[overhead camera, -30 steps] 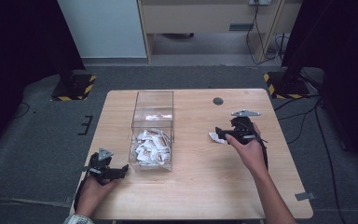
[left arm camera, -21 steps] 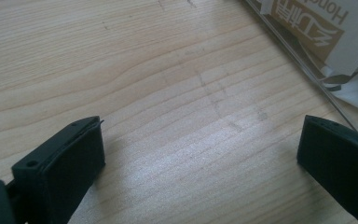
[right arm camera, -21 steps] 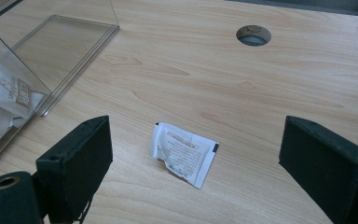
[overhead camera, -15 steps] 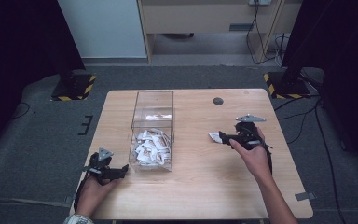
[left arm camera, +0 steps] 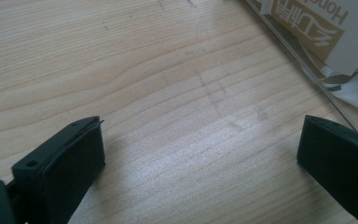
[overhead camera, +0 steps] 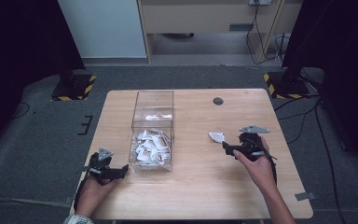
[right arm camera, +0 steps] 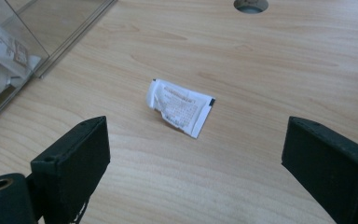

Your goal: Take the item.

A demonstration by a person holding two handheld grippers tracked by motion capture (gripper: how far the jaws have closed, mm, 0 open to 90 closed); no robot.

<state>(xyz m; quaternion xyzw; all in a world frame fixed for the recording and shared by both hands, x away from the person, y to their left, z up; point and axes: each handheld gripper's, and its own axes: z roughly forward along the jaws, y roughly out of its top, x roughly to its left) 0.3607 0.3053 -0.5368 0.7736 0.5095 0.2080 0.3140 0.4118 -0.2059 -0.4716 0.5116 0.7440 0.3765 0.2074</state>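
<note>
The right hand-held gripper (right arm camera: 196, 172) has its jaws wide apart, just short of a white sachet (right arm camera: 179, 107) lying flat toward the worktop's (overhead camera: 205, 186) right edge. The left hand-held gripper (left arm camera: 200, 168), jaws apart, rests near the front-left corner beside a clear box (overhead camera: 153, 135) of sachets

Light tan wooden table (overhead camera: 200, 186), fine darker grain lines. Small crumpled paper sachet (right arm camera: 179, 107): white, grey printed text, one black corner. Clear plastic box (overhead camera: 153, 105) holds white sachets (overhead camera: 150, 147) with brown print. Both two-jaw hand grippers (overhead camera: 122, 171) (overhead camera: 224, 147) black, grey top plates.
</note>
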